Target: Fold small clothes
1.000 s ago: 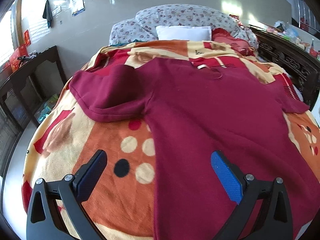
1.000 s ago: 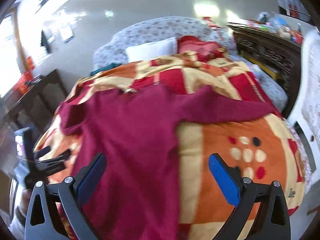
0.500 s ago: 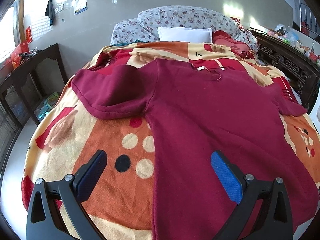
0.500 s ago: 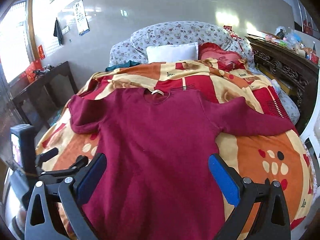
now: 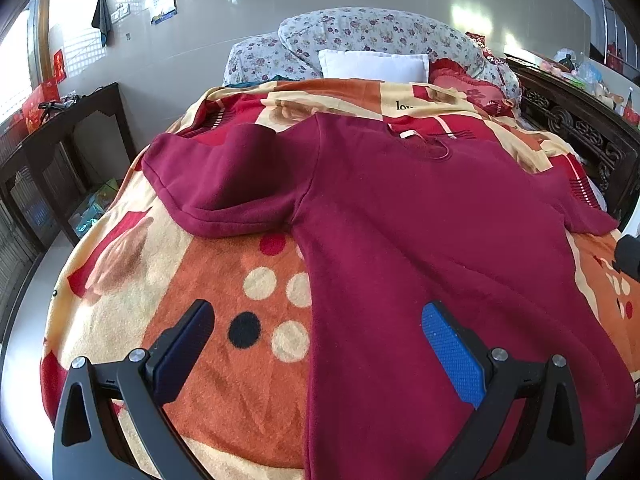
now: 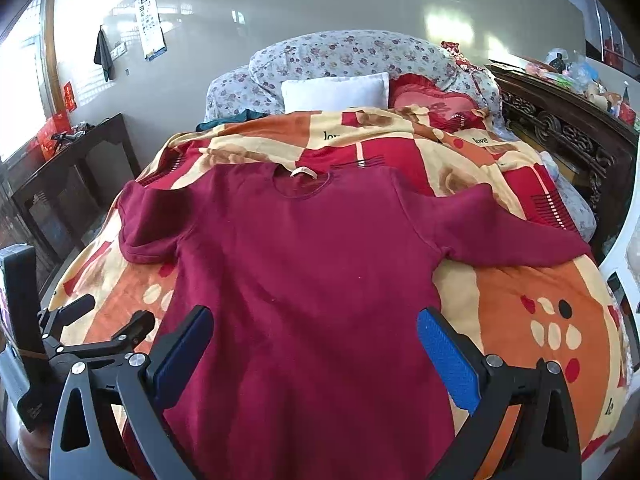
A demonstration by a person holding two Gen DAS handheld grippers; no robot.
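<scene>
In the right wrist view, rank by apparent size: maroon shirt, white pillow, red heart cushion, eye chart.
1. maroon shirt
2. white pillow
3. red heart cushion, close to the pillow, partly hidden
4. eye chart
Farther items look smaller than they are.

Setting: home bedroom. Bed (image 6: 520, 280) under an orange, red and cream patterned blanket (image 5: 240, 360); white pillow (image 6: 336, 90) and floral bedding (image 6: 340, 54) heaped at 12 o'clock. Dark carved wooden furniture (image 6: 560, 136) at 2 o'clock, cluttered on top. Dark side counter (image 5: 72, 120) at 9 o'clock. Wall chart (image 6: 151, 24) at 11 o'clock.
</scene>
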